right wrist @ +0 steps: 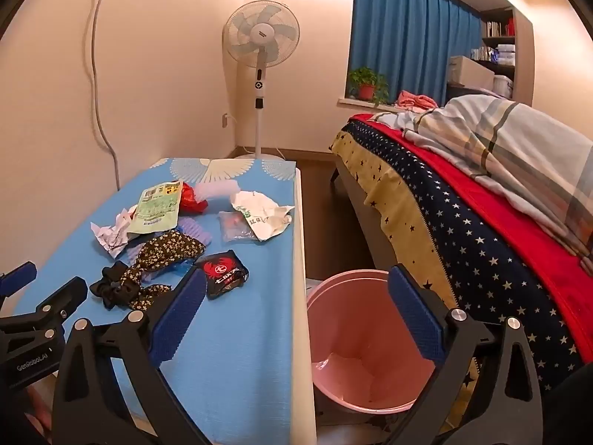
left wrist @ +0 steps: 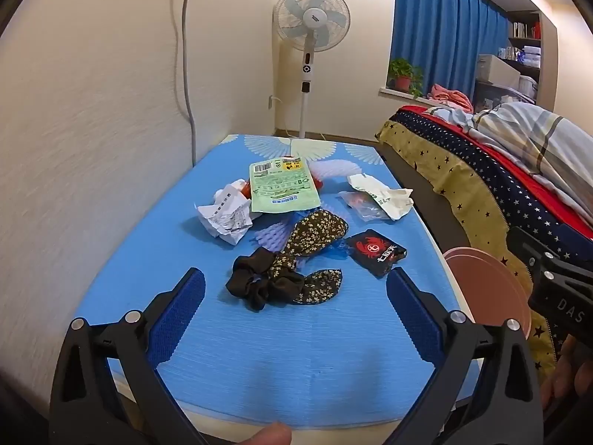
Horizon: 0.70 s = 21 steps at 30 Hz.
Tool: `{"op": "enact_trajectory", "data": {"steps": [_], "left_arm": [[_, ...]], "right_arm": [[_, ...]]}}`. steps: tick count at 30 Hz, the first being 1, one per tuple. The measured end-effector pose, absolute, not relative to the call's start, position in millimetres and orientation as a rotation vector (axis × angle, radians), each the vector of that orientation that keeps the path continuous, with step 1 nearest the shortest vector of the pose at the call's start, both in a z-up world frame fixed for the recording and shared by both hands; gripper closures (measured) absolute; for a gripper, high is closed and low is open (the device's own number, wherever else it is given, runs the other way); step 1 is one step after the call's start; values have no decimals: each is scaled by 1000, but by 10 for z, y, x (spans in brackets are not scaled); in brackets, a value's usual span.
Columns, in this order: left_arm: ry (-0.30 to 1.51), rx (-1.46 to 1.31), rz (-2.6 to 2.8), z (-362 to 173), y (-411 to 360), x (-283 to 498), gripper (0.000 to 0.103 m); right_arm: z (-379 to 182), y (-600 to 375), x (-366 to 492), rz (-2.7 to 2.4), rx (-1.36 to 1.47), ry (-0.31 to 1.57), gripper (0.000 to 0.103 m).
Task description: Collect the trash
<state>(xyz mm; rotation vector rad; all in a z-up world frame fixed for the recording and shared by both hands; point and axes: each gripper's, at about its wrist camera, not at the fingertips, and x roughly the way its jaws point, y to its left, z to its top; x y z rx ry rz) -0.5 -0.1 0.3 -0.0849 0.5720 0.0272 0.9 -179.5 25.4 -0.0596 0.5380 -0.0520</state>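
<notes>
Holding both grippers spread wide and empty, you have your left gripper facing the litter on the blue table, near the black snack wrapper, while your right gripper hangs over the pink bin, probably ready for drops.
</notes>
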Motion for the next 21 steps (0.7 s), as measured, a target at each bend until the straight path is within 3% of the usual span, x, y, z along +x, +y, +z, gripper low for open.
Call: {"op": "enact_trajectory", "data": {"steps": [21], "left_arm": [[577, -90, 27, 14, 44, 12, 8]], "right_arm": [[248, -1706, -8, -27, -85, 566, 8]]}}
